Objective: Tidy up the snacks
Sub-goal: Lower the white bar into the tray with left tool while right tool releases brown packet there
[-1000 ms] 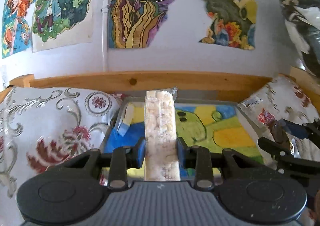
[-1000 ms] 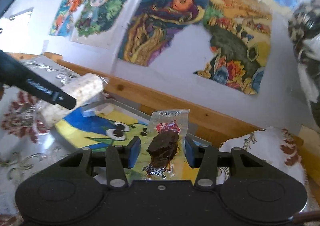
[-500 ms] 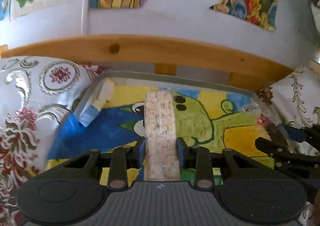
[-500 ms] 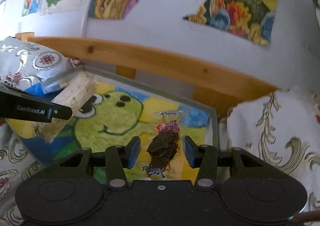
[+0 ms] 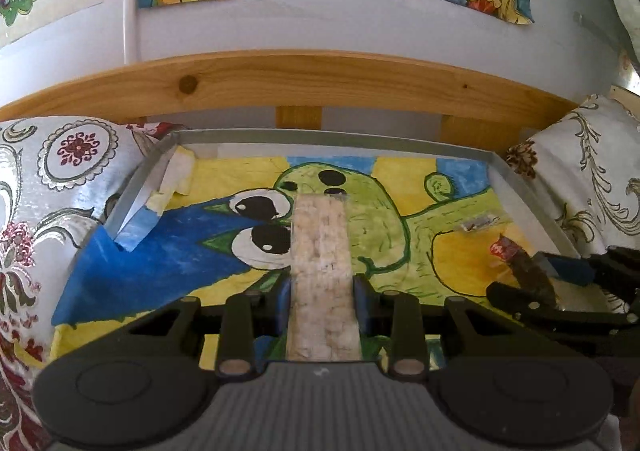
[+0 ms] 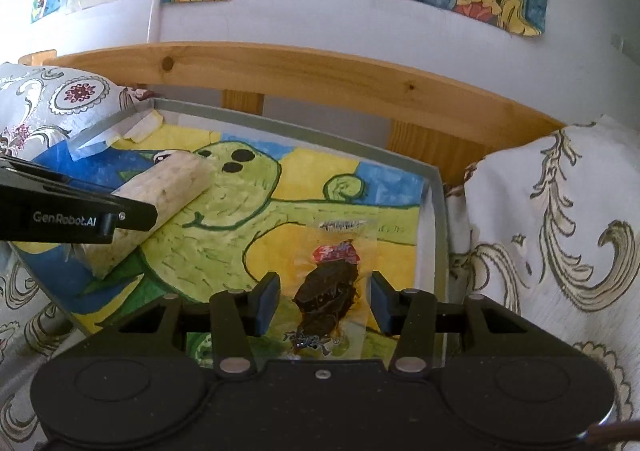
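Two grippers over tray, left gripper jaws pinching rice bar, right gripper jaws spread around dark snack packet

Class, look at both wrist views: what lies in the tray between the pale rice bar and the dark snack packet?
Nothing: between the rice bar and the snack packet only the tray's painted liner shows, clearest in the right wrist view.
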Available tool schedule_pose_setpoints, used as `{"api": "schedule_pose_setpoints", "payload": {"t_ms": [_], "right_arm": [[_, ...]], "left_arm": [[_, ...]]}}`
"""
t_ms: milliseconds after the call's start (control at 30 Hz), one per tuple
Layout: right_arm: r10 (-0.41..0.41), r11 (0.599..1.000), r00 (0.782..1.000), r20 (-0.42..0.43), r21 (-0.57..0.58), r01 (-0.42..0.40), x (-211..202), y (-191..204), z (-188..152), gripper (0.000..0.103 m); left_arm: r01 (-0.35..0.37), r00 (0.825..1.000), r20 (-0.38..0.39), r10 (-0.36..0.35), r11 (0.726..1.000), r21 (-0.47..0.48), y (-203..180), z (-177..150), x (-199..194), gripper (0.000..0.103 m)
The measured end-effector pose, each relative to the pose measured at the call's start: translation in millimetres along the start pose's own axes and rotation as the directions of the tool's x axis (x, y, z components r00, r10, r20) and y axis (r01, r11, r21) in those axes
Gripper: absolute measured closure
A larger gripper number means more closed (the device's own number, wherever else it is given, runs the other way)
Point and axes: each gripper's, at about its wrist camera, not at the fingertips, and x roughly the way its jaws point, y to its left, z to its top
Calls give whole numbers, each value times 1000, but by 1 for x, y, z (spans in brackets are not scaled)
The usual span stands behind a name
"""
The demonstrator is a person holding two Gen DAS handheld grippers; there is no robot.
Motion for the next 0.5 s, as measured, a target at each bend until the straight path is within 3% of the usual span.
{"api": "schedule_pose_setpoints", "payload": {"t_ms": [67, 200, 367, 500], "right_arm": [[1, 1000, 1000, -9, 4, -1, 0, 0, 0, 51], [-10, 1000, 1000, -7, -8, 10, -2, 1, 1, 34], [-21, 1000, 999, 27, -4, 21, -14, 0, 6, 17], [-41, 999, 997, 58, 10, 40, -29, -3, 11, 8]], "left_arm": [[3, 1000, -1, -3, 1000, -3, 0, 0, 0, 65], [8, 1000, -1, -8, 999, -34, 3, 1, -2, 58], [1, 999, 39, 0, 1000, -24, 2, 4, -15, 31], [-3, 996, 93, 5, 1000, -22, 1, 9, -33, 20]]}}
